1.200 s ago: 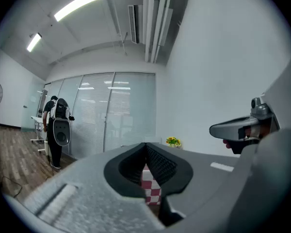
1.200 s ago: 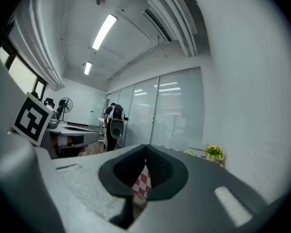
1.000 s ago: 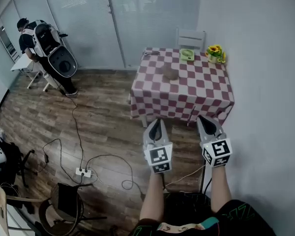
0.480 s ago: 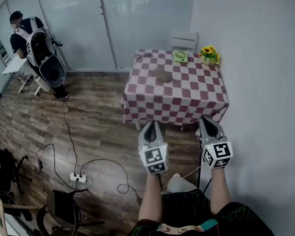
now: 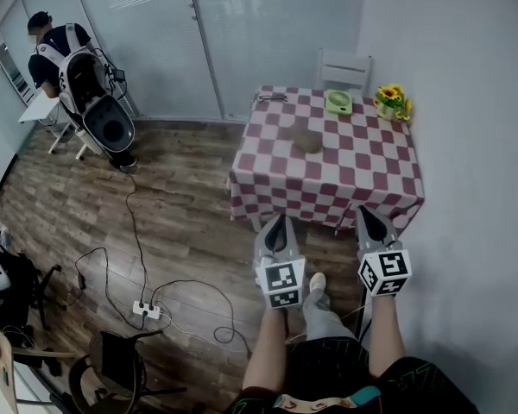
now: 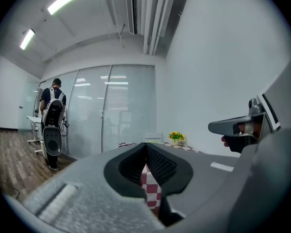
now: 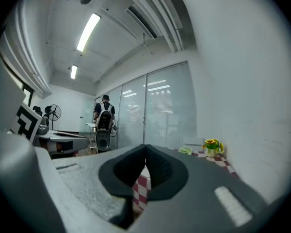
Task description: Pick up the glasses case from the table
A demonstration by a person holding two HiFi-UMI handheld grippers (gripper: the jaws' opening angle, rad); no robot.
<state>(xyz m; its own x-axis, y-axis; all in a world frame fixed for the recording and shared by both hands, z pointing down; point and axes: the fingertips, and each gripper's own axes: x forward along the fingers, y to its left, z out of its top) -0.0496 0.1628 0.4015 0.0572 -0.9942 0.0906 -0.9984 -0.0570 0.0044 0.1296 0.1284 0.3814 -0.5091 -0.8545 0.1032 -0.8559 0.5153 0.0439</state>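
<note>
- Head view: table (image 5: 328, 166) with a red-and-white checked cloth sits right of centre in the upper half, against the white wall.
- Near the middle of the tabletop lies the glasses case (image 5: 306, 138), a brownish rounded lump, alone on its patch of cloth.
- Along the far edge stand a green dish (image 5: 338, 102) and, in the right corner, yellow flowers (image 5: 392, 100); a white chair (image 5: 341, 65) is behind the table.
- Below the table's near edge the left gripper (image 5: 281, 221) and right gripper (image 5: 369, 212) point toward it side by side, both well apart from the case.
- At upper left a person (image 5: 65, 46) stands over a dark-and-white machine; cables and a power strip (image 5: 147, 310) lie on the wooden floor (image 5: 181, 222).
- Left gripper view: left gripper (image 6: 145, 146) has its black pads pressed together with nothing between them; checked cloth shows through the gap beneath, and the flowers (image 6: 174, 137) are just above. The right gripper (image 6: 233, 126) shows at the right edge.
- Right gripper view: right gripper (image 7: 145, 151) is likewise pressed together and empty. The flowers (image 7: 212, 145) and dish (image 7: 185, 151) sit to the right, the person (image 7: 104, 114) left of centre.
</note>
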